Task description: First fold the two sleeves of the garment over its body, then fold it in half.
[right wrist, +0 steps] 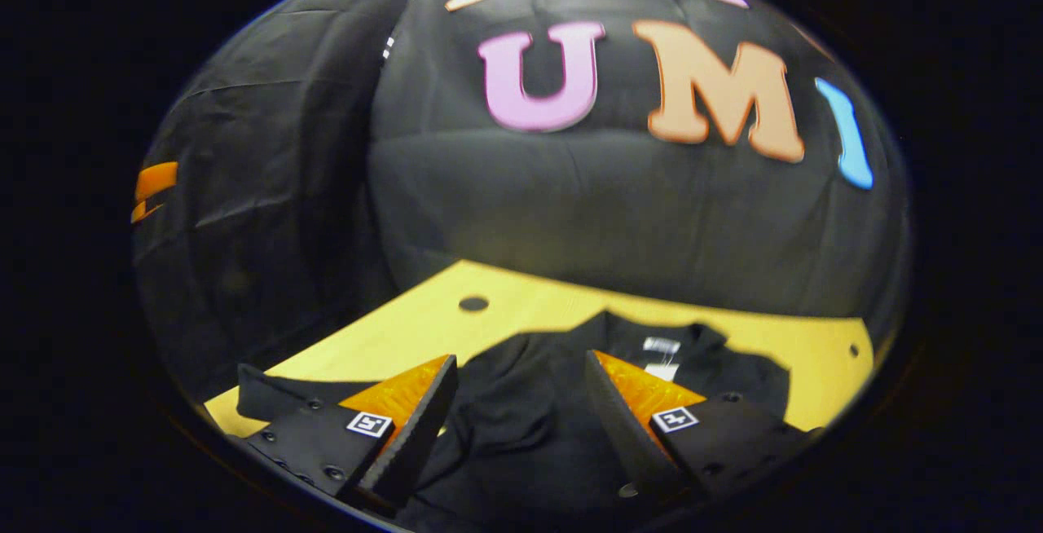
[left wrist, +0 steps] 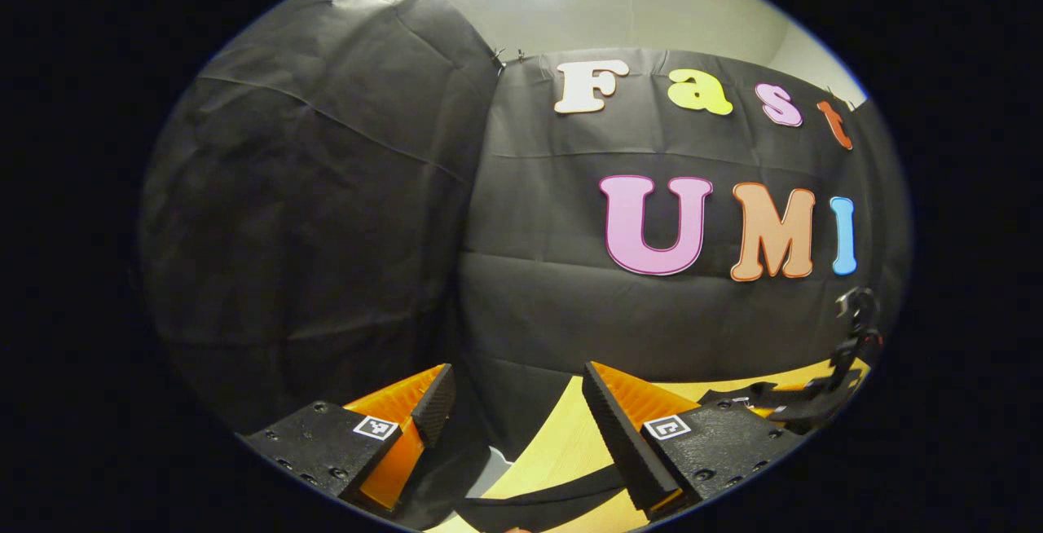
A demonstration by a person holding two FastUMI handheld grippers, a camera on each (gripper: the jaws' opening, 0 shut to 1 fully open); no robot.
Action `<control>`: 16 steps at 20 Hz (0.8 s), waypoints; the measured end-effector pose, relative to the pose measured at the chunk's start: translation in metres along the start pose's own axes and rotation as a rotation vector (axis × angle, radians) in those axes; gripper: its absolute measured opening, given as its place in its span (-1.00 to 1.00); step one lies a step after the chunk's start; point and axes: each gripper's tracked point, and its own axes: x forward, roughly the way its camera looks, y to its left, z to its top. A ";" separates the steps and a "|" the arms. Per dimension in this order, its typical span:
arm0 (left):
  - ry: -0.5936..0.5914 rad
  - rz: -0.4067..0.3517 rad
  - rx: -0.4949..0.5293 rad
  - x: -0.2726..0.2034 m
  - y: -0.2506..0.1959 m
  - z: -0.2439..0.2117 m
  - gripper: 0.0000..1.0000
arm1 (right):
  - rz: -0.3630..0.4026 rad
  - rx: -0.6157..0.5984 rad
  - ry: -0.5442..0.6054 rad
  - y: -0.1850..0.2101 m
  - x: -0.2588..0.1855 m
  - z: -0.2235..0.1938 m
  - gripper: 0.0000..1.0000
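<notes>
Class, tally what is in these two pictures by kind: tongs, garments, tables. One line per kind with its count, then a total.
Tongs: 2, left tongs, right tongs
Garments: 1, garment
Tables: 1, table
Total: 4

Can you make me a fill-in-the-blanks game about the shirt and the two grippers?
1. The shirt on the table is the colour ____.
2. The right gripper has its fingers ____, with nothing held between them.
3. The left gripper is open and grips ____.
4. In the right gripper view, the shirt's collar points toward the ____ wall.

Missing words: black; open; nothing; back
</notes>
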 end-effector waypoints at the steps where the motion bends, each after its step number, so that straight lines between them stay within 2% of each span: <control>1: 0.011 -0.007 -0.008 0.003 0.001 -0.005 0.86 | -0.010 0.016 -0.004 -0.003 -0.011 0.004 0.94; 7: 0.132 -0.101 0.038 0.015 0.002 -0.063 0.89 | -0.142 0.040 -0.118 -0.053 -0.093 0.041 0.99; 8: 0.162 -0.122 0.046 0.015 0.000 -0.076 0.87 | -0.160 0.038 -0.143 -0.060 -0.106 0.046 0.93; 9: 0.201 -0.149 0.048 0.017 -0.005 -0.091 0.86 | -0.176 0.037 -0.169 -0.065 -0.119 0.053 0.97; 10: 0.250 -0.169 0.046 0.015 -0.009 -0.110 0.87 | -0.193 0.040 -0.186 -0.070 -0.130 0.057 0.90; 12: 0.352 -0.183 0.049 0.012 -0.012 -0.150 0.87 | -0.223 0.046 -0.209 -0.080 -0.151 0.061 0.97; 16: 0.493 -0.190 0.081 -0.002 -0.012 -0.220 0.89 | -0.273 0.058 -0.215 -0.093 -0.175 0.056 0.90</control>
